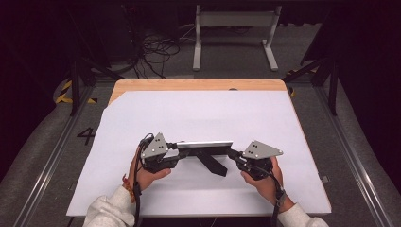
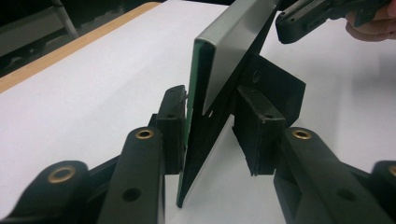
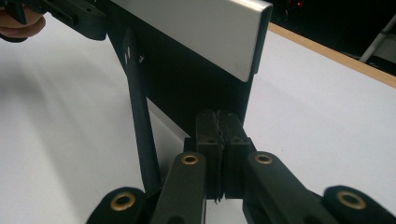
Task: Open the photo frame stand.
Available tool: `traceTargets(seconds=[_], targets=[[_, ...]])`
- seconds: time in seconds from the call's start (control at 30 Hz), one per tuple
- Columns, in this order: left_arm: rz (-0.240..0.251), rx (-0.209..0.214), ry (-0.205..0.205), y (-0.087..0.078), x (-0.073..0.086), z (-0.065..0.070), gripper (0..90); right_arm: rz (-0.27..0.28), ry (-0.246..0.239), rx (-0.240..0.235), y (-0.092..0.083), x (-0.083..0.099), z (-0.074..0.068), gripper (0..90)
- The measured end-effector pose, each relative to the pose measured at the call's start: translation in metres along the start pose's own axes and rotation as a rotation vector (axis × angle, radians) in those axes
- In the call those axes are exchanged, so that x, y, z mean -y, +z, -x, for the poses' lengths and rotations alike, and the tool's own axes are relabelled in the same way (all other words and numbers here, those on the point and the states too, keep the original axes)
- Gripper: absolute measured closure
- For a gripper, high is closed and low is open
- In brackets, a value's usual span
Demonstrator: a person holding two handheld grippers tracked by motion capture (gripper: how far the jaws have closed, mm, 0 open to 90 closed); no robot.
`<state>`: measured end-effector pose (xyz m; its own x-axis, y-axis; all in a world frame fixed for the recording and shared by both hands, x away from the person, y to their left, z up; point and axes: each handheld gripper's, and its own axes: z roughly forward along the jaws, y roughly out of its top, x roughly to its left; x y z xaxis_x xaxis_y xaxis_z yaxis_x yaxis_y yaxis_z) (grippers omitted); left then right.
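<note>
- So the setup: dark room, a wooden table (image 1: 198,84) with a big white sheet (image 1: 203,118) over most of it, grey floor around, a tangle of cables (image 1: 156,52) and a white metal frame (image 1: 234,33) way at the back.
- Nearest to the camera in the high view you get two forearms in light sleeves coming in from the bottom, each hand wrapped around a gripper.
- Left gripper (image 1: 176,150) sits at the left end of the thing, right gripper (image 1: 235,155) at the right end, both pointing inward at each other.
- The thing itself is a flat panel on a stand (image 1: 204,147), silver strip along its top and a black leg (image 1: 212,163) sticking out toward the person. It stands on the sheet near the front middle, right between the two grippers.
- Left gripper view: the panel's edge (image 2: 201,116) stands between the two jaws. The left-hand pad looks right up against it, the right-hand pad sits just off the back, so they're not squeezing it. Narrowish gap.
- Right gripper view: jaws are closed, pads pressed together just at the lower corner of the panel (image 3: 187,70). Can't tell if any bit of it is pinched in there.
- Farther back on the sheet it's just bare white up to the wooden strip.
</note>
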<state>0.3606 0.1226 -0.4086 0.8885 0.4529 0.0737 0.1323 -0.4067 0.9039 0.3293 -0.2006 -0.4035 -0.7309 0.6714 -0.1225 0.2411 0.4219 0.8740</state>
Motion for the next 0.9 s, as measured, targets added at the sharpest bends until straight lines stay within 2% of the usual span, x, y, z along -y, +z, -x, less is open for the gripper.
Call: traceTargets(seconds=[0.1, 0.2, 0.43, 0.6, 0.9], targets=[[-0.001, 0.002, 0.005, -0.0004, 0.0005, 0.0005, 66.6, -0.001, 0.000, 0.005, 0.0014, -0.0003, 0.0002, 88.8], [0.005, 0.013, -0.006, -0.0004, 0.0016, -0.0007, 66.6, -0.002, 0.002, 0.004, 0.0030, -0.0003, 0.0012, 88.8], [0.000, 0.006, -0.005, 0.0001, 0.0020, 0.0006, 68.3, -0.004, -0.001, 0.003, 0.0052, -0.0009, 0.0028, 89.1], [0.013, 0.022, -0.035, -0.0003, 0.0033, -0.0028, 70.7, -0.005, -0.001, -0.002, 0.0054, -0.0011, 0.0030, 89.0], [0.010, 0.021, -0.031, -0.0009, 0.0031, -0.0015, 71.2, 0.000, -0.005, -0.001, 0.0049, -0.0027, 0.0019, 89.4]])
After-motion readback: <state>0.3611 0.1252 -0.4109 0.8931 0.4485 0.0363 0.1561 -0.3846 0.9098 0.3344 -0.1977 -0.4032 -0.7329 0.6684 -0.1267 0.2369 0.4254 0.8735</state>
